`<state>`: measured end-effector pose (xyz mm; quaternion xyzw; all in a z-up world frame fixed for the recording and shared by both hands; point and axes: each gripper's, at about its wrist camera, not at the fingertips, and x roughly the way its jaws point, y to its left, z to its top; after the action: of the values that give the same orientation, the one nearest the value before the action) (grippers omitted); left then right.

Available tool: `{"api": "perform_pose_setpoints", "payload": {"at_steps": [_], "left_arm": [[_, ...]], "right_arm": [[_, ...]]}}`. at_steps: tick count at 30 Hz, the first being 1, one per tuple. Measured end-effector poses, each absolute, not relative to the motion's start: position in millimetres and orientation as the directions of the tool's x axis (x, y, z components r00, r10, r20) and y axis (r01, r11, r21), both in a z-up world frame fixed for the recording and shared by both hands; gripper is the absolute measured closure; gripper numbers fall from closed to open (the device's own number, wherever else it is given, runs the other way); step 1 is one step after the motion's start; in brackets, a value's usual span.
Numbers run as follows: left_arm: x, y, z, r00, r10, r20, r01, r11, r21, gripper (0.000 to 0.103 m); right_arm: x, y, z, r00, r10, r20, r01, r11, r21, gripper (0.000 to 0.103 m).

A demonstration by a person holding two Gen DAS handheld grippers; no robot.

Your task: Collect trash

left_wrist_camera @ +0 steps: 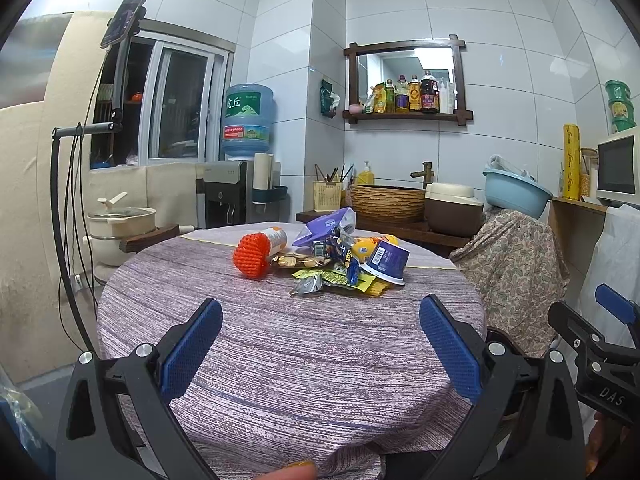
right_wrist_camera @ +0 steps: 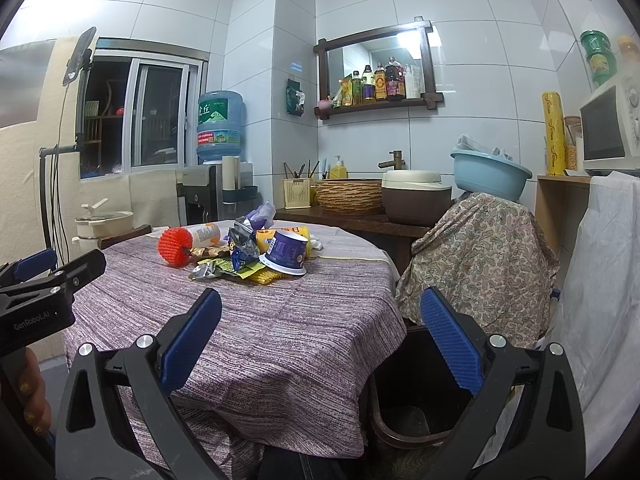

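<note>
Over the worktop (left_wrist_camera: 280, 340), both claws (left_wrist_camera: 320, 344) (right_wrist_camera: 320, 344) gape wide; approach the wrapper pile (left_wrist_camera: 332, 256) low, nearest pieces first.

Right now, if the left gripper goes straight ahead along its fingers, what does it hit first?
Probably the trash pile on the table. The left gripper is open, nothing between its fingers, and only bare cloth lies before the pile. Likely the crumpled silver wrapper at the near edge; depth is unclear.
</note>
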<state>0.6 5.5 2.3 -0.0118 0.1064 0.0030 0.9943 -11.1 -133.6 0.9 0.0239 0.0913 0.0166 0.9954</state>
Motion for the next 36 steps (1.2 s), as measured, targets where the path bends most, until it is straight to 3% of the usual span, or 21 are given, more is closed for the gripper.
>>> {"api": "perform_pose_setpoints", "payload": {"at_steps": [36], "left_arm": [[11.8, 3.1, -13.8, 0.970, -0.002, -0.243, -0.002, 1.000, -0.015, 0.005]], "right_arm": [[3.2, -132.3, -11.5, 0.975, 0.030, -0.219, -0.016, 0.998, 0.062, 0.005]]}}
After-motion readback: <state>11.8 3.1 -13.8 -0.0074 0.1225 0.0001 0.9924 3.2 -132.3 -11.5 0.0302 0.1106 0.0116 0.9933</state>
